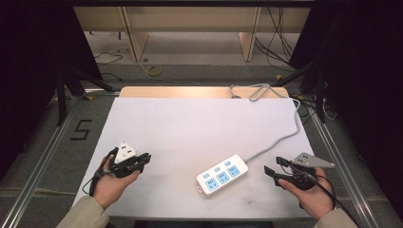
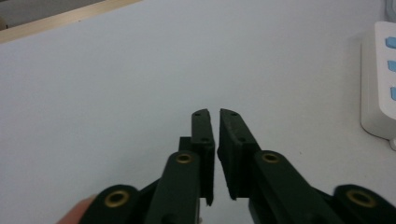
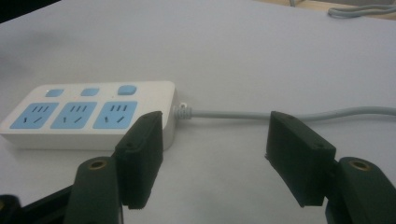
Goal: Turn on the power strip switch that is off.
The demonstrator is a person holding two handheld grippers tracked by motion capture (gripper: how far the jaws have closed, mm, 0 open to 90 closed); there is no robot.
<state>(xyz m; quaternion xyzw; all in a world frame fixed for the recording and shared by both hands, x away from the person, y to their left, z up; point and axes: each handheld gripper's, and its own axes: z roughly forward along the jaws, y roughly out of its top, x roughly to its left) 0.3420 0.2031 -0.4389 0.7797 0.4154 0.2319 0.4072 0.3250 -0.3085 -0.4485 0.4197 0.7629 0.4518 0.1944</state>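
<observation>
Nearest to us in the high view are the person's two hands at the table's near edge, each holding a gripper. The left gripper (image 1: 142, 159) sits over the white table (image 1: 190, 123) at the left, its jaws pressed nearly together with nothing between them. The right gripper (image 1: 274, 168) is at the right with its jaws spread and empty. Between them, closer to the right one, lies the power strip (image 1: 222, 175) (white with blue sockets), set at a slant, and its grey cord (image 1: 285, 135) runs off to the far right corner of the table

In the left gripper view we look along the left gripper (image 2: 217, 116), whose jaws stand almost touching, a thin gap between them and bare table beyond; the power strip (image 2: 378, 84) shows at the right edge, well apart from the tips

In the right gripper view the right gripper (image 3: 215, 135) has its jaws wide apart. The power strip (image 3: 88, 114) lies just beyond the left jaw, and the cord (image 3: 289, 113) crosses behind the gap, untouched
</observation>
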